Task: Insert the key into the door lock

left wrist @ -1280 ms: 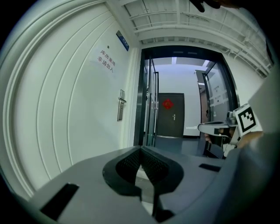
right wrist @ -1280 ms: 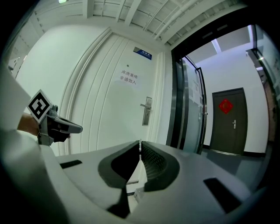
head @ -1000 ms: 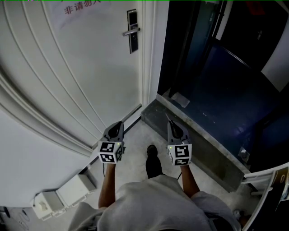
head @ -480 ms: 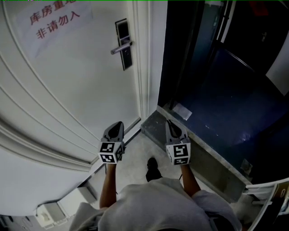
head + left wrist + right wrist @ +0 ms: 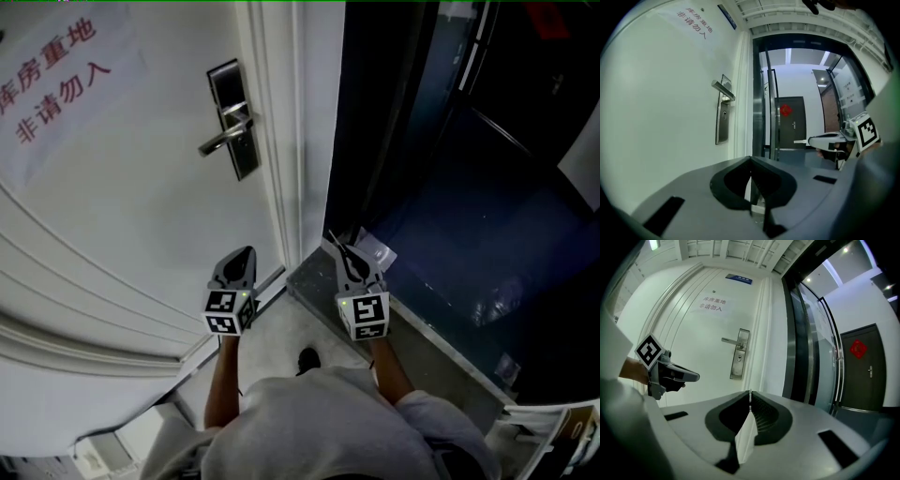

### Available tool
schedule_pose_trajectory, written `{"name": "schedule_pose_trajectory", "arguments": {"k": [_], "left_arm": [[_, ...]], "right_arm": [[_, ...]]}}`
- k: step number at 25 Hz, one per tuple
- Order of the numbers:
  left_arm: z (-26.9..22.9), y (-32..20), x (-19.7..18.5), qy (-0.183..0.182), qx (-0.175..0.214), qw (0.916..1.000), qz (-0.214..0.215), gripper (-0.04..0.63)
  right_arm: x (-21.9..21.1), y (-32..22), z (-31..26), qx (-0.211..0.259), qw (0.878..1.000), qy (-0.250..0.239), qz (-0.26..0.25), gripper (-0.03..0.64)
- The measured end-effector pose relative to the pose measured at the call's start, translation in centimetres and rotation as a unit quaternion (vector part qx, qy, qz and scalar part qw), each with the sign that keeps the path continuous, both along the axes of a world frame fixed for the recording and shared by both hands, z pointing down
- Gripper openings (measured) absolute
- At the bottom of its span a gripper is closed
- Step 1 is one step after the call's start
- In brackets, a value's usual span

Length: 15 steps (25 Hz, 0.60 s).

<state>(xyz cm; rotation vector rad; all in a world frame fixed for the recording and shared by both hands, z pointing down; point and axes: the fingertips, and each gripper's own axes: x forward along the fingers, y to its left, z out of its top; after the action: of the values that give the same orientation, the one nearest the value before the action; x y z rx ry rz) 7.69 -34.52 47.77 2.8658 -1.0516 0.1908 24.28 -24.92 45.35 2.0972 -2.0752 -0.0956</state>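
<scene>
The white door (image 5: 141, 216) carries a metal lock plate (image 5: 230, 117) with a lever handle (image 5: 220, 141); its keyhole sits low on the plate (image 5: 736, 365). My right gripper (image 5: 345, 255) is shut on a thin key (image 5: 332, 238) that pokes out past its tips, seen edge-on in the right gripper view (image 5: 749, 397). It hangs in front of the door frame, well short of the lock. My left gripper (image 5: 241, 260) is shut with nothing in it, level with the right one and nearer the door. The left gripper view shows the lock plate (image 5: 723, 119) ahead and to the left.
A paper notice with red characters (image 5: 52, 80) hangs on the door. Right of the door frame (image 5: 286, 141) is a dark glass doorway (image 5: 441, 159) over a stone threshold (image 5: 422, 333). The person's shoe (image 5: 307, 359) stands on the floor between the arms.
Both grippers have travelled toward the door with the person's step forward. The lock and handle have grown larger and sit lower in the head view. Both grippers stay shut.
</scene>
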Motion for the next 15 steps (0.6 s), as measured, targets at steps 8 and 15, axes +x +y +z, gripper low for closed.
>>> {"name": "schedule_pose_trajectory", "arguments": {"k": [8, 15], "left_arm": [[1.0, -3.4, 2.7, -0.011, -0.008, 0.9999, -0.009, 0.017], [1.6, -5.1, 3.4, -0.016, -0.014, 0.9998, -0.007, 0.017]], "right_arm": [[2.3, -4.4, 1.1, -0.009, 1.0, -0.004, -0.02, 0.03], [2.9, -6.3, 1.9, -0.018, 1.0, -0.008, -0.021, 0.03]]}}
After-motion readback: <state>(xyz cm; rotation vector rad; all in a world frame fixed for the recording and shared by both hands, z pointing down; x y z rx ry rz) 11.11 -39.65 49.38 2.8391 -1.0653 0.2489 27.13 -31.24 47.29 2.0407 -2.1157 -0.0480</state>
